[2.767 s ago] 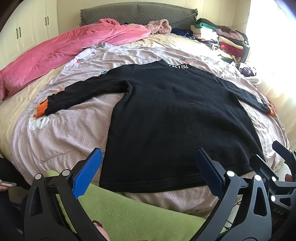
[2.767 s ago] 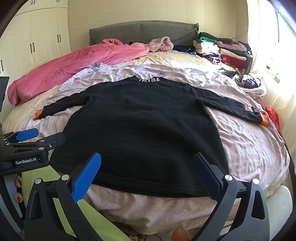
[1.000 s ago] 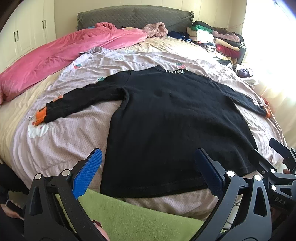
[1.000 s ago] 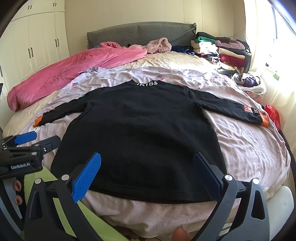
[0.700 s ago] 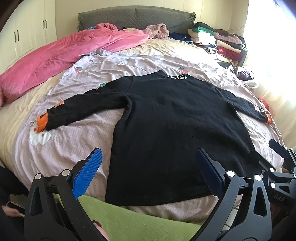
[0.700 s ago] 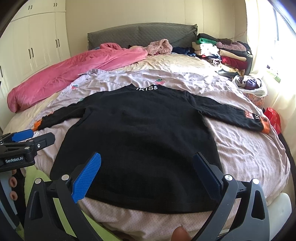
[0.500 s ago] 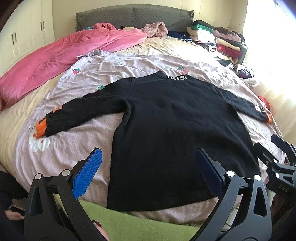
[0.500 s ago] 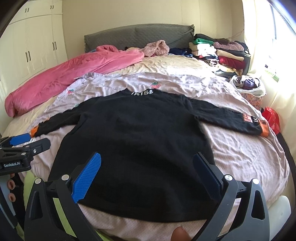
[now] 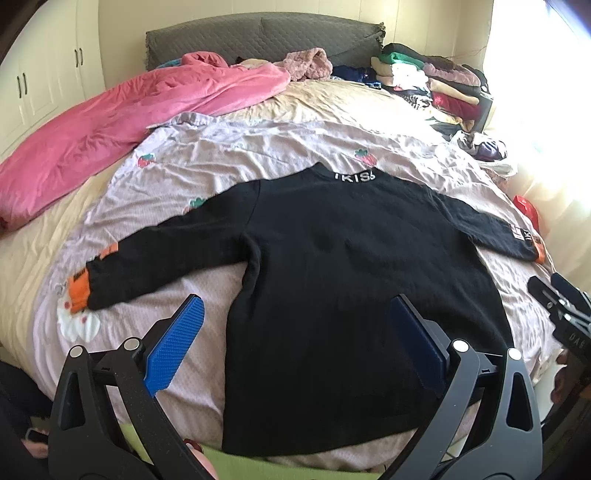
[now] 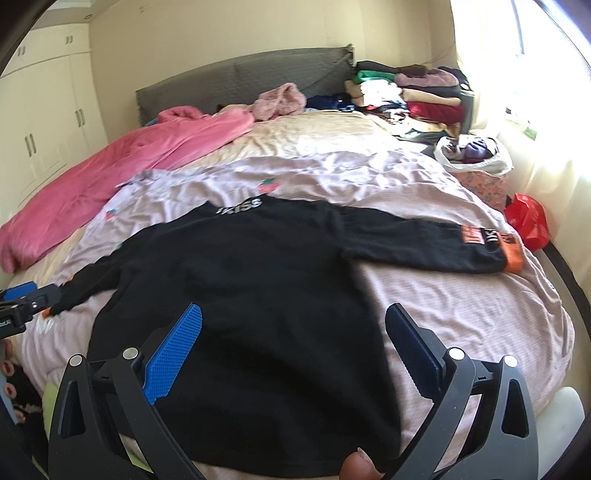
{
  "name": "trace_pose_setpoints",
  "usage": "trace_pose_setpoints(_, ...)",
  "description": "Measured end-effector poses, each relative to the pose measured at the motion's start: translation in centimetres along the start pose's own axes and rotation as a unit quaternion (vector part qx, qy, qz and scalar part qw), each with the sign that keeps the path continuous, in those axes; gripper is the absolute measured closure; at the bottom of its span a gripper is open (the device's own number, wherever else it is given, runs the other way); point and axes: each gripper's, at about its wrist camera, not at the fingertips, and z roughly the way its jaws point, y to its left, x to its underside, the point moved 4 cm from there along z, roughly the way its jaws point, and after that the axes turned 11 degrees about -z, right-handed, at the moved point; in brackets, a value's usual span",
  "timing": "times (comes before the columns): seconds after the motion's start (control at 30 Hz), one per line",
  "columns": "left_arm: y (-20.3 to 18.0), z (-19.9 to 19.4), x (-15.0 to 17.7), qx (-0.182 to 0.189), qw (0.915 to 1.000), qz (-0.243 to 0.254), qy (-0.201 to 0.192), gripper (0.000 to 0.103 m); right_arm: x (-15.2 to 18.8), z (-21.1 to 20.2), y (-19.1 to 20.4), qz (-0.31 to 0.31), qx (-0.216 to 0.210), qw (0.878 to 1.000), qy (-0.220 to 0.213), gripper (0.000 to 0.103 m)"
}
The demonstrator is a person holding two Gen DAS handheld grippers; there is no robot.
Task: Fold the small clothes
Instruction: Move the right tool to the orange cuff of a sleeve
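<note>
A black sweater lies flat and face down on the bed, spread over a lilac sheet printed with strawberries. Its collar, with white lettering, points toward the grey headboard, and its hem is at the near edge of the bed, closest to me. Both sleeves stretch out sideways from the body, each ending in an orange cuff.

My left tongs hover above the lower part of the sweater with their blue pads wide apart, holding nothing. My right tongs hover over the same lower part, a little nearer the right sleeve, also spread apart and empty. Neither pair touches the cloth.

Beyond the sweater, toward the headboard, a pink blanket lies bunched along one side of the bed. On the other side of the headboard sits a stack of folded clothes. A red bag lies just past the right cuff, off the bed's edge.
</note>
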Motion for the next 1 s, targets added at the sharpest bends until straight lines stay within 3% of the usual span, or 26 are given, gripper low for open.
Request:
trace_pose_setpoints(0.57, -3.3, 3.0, -4.3, 0.016, 0.9998, 0.002, 0.007, 0.009, -2.2, 0.6, -11.9, 0.071, 0.077, 0.994, -0.019, 0.004)
trace_pose_setpoints(1.0, -6.2, 6.9, -5.9, 0.025, 0.9993, 0.010, 0.025, 0.009, -1.8, 5.1, -17.4, 0.116, 0.094, 0.989, 0.021, 0.004)
